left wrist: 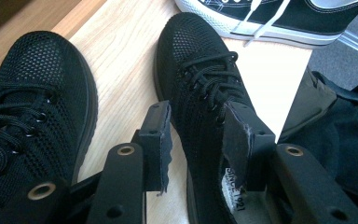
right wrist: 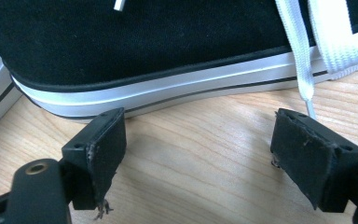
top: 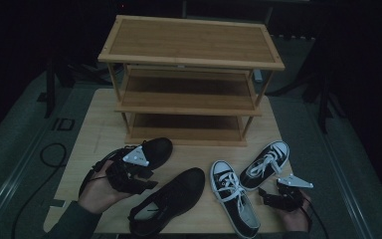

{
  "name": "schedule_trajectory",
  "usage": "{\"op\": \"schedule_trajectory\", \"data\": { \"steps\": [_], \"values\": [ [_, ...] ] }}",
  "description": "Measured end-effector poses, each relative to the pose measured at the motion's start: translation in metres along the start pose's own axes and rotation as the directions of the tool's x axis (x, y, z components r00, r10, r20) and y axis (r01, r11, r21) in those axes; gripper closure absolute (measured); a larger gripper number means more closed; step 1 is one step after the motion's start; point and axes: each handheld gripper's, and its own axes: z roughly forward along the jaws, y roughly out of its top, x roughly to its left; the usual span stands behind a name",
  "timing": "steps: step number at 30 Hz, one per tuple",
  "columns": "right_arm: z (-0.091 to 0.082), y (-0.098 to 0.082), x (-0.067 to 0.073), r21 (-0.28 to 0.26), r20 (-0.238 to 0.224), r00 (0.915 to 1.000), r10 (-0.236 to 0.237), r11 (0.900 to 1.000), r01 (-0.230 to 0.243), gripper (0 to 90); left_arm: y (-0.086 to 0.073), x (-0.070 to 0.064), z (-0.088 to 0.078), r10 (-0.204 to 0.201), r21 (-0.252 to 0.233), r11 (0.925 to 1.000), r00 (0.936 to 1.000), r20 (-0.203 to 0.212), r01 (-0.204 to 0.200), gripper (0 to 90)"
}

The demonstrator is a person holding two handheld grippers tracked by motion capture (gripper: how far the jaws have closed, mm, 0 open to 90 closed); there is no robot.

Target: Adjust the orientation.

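Our left gripper (left wrist: 196, 140) hangs with jaws released, straddling the tongue and one collar side of the black mesh shoe (left wrist: 205, 93), pads not yet pressing. In the high view that shoe (top: 171, 196) lies lower centre, its long axis running toward the upper right. Our right gripper (right wrist: 214, 144), jaws spread and holding nothing, sits beside the canvas sneaker (right wrist: 144, 51). The bamboo rack (top: 191, 89) stands beyond, shelves free.

Looks like a lab / recording setup, not a home. Small light-wood table (top: 94, 130) on grey carpet, dark surroundings w/ black stand legs (top: 49, 84) at both sides, cable (top: 49, 154) loose on floor. Bamboo 3-tier shoe rack (top: 191, 45) + shoes staged as props.
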Motion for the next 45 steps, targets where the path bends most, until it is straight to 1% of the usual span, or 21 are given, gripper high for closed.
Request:
{"op": "schedule_trajectory", "data": {
  "steps": [14,19,26,31,35,36,39,41,43,44,45],
  "values": [
    [0.0,0.0,0.0,0.001,0.0,1.0,-0.001,1.0,0.001,17.9,-0.005,-0.007,0.004,0.006,0.0,1.0,0.9998,0.021,-0.006,61.0],
    [0.0,0.0,0.0,0.001,0.0,1.0,-0.002,1.0,0.002,17.9,-0.006,-0.011,0.004,0.013,-0.003,0.9999,0.9996,0.027,-0.013,61.0],
    [0.0,0.0,0.0,0.001,0.0,1.0,-0.001,1.0,0.001,17.9,-0.007,-0.016,0.01,0.023,0.014,0.9996,0.9989,0.041,-0.024,61.1],
    [0.0,0.0,0.0,0.0,0.0,1.0,-0.001,1.0,0.001,17.9,-0.01,-0.018,0.02,0.026,0.048,0.9984,0.9986,0.045,-0.028,62.7],
    [0.0,0.0,0.0,0.001,0.0,1.0,-0.001,1.0,0.001,17.9,-0.013,-0.018,0.031,0.034,0.088,0.9955,0.999,0.028,-0.036,65.7],
    [0.0,0.0,0.0,0.001,0.0,1.0,-0.001,1.0,0.001,17.9,-0.013,-0.017,0.034,0.038,0.099,0.9943,0.9991,0.018,-0.04,66.9],
    [0.0,0.0,0.0,0.001,0.0,1.0,-0.001,1.0,0.001,17.9,-0.014,-0.017,0.043,0.032,0.135,0.9904,0.9992,-0.022,-0.029,70.4],
    [0.0,0.0,0.0,0.001,0.0,1.0,-0.001,1.0,0.001,17.9,-0.013,-0.018,0.05,0.027,0.148,0.9888,0.999,-0.035,-0.021,70.5],
    [0.0,0.0,0.0,0.001,0.0,1.0,-0.001,1.0,0.001,17.9,-0.012,-0.019,0.055,0.037,0.16,0.9867,0.998,-0.052,-0.028,72.2],
    [0.0,0.0,0.0,0.001,0.0,1.0,-0.001,1.0,0.001,17.9,-0.011,-0.019,0.058,0.035,0.159,0.9869,0.9976,-0.059,-0.025,75.6],
    [0.0,0.0,0.0,0.001,0.0,1.0,-0.001,1.0,0.001,17.9,-0.011,-0.019,0.058,0.034,0.157,0.9874,0.9974,-0.063,-0.024,75.6]
  ]
}}
